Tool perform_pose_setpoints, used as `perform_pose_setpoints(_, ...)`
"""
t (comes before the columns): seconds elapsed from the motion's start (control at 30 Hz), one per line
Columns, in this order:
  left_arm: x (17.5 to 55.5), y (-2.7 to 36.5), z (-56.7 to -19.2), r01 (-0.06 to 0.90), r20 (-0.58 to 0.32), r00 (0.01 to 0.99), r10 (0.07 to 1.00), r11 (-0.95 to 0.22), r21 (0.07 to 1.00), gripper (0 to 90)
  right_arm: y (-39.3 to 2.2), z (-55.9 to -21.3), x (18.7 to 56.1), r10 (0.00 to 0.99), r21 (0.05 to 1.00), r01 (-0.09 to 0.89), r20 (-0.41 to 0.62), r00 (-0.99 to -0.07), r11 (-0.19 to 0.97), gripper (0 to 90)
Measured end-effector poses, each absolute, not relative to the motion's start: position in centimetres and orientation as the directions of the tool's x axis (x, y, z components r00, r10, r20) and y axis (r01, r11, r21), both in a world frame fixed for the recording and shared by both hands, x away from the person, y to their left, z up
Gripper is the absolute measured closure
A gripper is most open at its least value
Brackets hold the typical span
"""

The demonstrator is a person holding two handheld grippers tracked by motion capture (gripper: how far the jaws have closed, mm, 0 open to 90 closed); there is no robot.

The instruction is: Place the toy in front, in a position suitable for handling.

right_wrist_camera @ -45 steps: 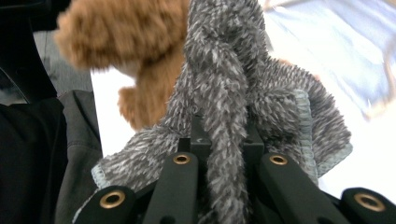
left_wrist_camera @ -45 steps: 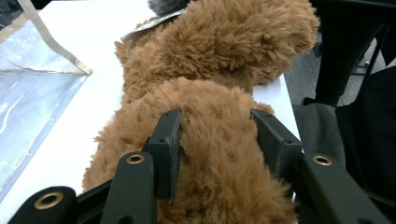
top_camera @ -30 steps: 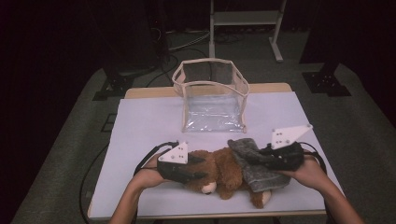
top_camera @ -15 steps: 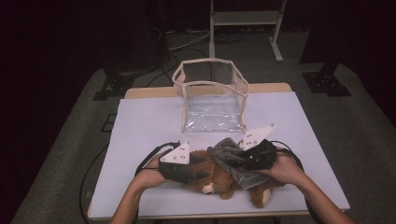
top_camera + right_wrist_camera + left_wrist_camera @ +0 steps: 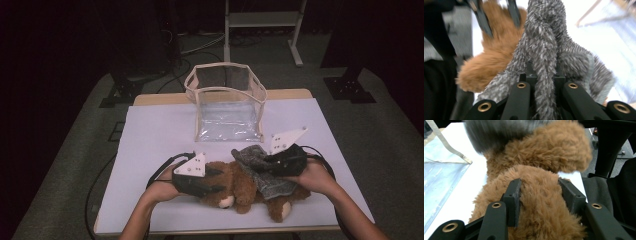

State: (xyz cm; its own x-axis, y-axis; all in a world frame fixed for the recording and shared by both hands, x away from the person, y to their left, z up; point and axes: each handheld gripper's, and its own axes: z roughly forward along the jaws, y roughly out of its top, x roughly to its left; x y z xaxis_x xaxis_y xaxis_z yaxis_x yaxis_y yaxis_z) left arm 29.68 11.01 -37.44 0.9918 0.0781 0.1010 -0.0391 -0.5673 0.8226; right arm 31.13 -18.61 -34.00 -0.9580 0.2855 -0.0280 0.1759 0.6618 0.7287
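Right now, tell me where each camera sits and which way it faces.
High view: above the person's side, looking forward and down on the table; both forearms, left gripper, right gripper.
Left gripper view: along its jaws, clamped on the brown teddy bear.
Right gripper view: along its jaws, pinching the grey fuzzy garment.
Shared: bear, garment, clear bag.

Left gripper [image 5: 540, 195] clamps brown plush toy [image 5: 541, 202], grey fabric [image 5: 496, 135] behind.

One brown plush toy [image 5: 235, 186], one grey fuzzy cloth [image 5: 262, 172], one clear bag [image 5: 227, 102], two grippers
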Motion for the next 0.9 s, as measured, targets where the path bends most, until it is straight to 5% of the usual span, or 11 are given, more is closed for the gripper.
perform_pose_setpoints(0.4,29.6,12.5,-36.3,-0.002,0.091,0.987,0.134,-0.555,0.832,38.3,-21.6,-36.8,30.4,0.355,0.716,0.273,0.039,-0.934,0.642,81.4)
perform_pose_setpoints(0.63,29.9,12.4,-37.1,0.007,0.069,0.991,0.113,-0.561,0.827,57.7,-22.9,-36.1,30.4,0.359,0.712,0.299,0.07,-0.931,0.636,81.3)
perform_pose_setpoints(0.9,30.1,12.0,-37.5,0.012,0.067,0.99,0.122,-0.555,0.832,59.3,-23.4,-31.1,30.7,0.33,0.761,0.257,0.061,-0.942,0.595,81.3)
